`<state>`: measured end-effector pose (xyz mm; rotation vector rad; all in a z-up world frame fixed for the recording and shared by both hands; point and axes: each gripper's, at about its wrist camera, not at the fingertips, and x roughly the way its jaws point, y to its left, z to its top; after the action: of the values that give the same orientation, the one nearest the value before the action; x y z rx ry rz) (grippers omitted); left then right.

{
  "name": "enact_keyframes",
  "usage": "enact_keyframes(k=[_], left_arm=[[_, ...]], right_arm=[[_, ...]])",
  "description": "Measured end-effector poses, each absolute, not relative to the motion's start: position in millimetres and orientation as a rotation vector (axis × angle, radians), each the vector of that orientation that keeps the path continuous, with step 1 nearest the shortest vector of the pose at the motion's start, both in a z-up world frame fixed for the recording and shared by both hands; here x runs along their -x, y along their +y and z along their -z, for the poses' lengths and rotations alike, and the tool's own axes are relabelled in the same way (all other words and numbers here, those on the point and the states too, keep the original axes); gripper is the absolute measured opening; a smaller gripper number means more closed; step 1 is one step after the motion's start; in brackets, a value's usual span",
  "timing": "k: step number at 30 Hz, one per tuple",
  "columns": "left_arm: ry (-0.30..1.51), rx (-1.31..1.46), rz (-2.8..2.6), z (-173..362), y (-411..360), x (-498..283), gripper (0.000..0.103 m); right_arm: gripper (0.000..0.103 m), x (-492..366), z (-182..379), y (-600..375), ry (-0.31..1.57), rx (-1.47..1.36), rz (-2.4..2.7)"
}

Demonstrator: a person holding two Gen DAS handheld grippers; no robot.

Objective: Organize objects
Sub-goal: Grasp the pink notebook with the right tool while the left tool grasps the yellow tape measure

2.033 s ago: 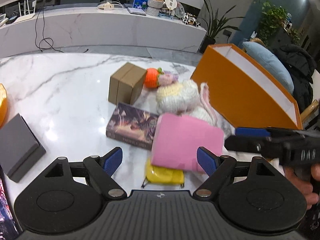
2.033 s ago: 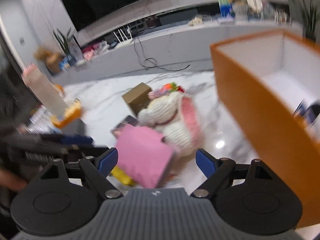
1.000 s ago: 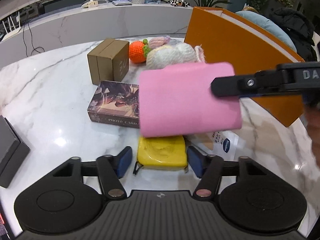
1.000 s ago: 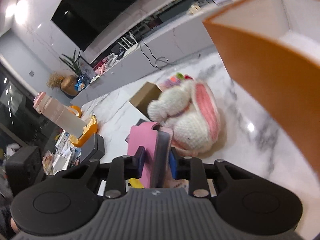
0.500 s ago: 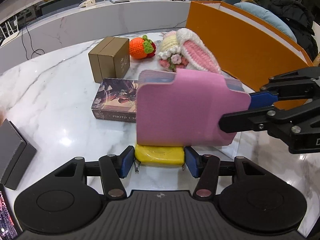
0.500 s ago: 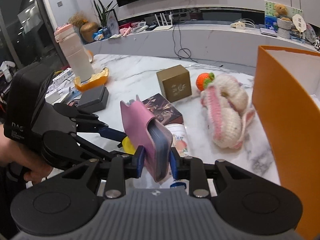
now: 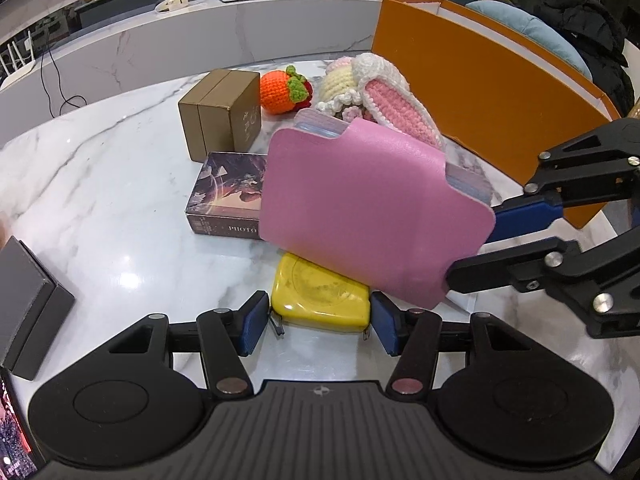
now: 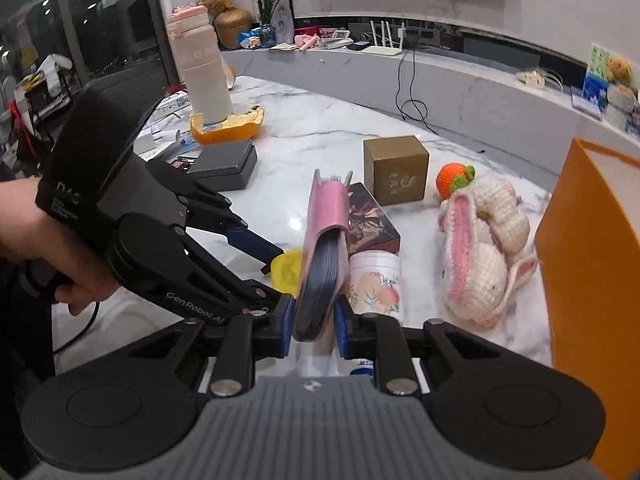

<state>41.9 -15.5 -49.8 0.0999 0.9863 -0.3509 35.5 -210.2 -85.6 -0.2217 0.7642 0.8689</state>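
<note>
The right tool [image 8: 311,330] pinches the pink album [image 7: 368,216] upright above the counter [image 7: 100,184], probably bound for the orange box [image 7: 480,92]. The left tool [image 7: 318,322] brackets the yellow tape measure [image 7: 320,294], fingers not visibly touching it.

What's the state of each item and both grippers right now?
right gripper: shut on pink card holder.
pink card holder: lifted off the table, held on edge, cards inside.
left gripper: open, fingers either side of yellow tape measure.
yellow tape measure: flat on table.
orange box: open-topped.
knitted rabbit: lying on its side.
brown box: closed, upright.
photo card box: closed, lying flat.
</note>
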Motion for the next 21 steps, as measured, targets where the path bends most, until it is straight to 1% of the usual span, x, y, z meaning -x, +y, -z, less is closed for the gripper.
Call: enact_keyframes(k=[3,4,5,8,9,11,14,17,21], left_arm=[[0.980,-0.118,0.349,50,-18,-41,0.065],[0.977,-0.125,0.350,51,-18,-41,0.065],[0.972,-0.131,0.351,51,-18,-40,0.065],[0.963,-0.142,0.354,52,-19,-39,0.065],[0.962,-0.142,0.354,52,-19,-39,0.065],[0.960,-0.144,0.356,52,-18,-39,0.065],[0.964,-0.134,0.354,51,-17,-41,0.064],[0.966,-0.106,0.352,50,-14,-42,0.063],[0.968,-0.104,0.367,48,-13,-42,0.063]], right_arm=[[0.030,-34,90,-206,0.740,0.222,-0.847],[0.034,-35,91,-204,0.734,0.207,-0.834],[0.040,-36,92,-204,0.726,0.182,-0.822],[0.041,-48,100,-203,0.733,0.077,-0.759],[0.040,-53,104,-204,0.749,0.025,-0.753],[0.031,-59,108,-208,0.761,-0.078,-0.757],[0.022,-55,103,-212,0.722,-0.107,-0.763],[0.017,-45,86,-212,0.665,-0.058,-0.771],[0.016,-35,65,-208,0.607,0.027,-0.755]])
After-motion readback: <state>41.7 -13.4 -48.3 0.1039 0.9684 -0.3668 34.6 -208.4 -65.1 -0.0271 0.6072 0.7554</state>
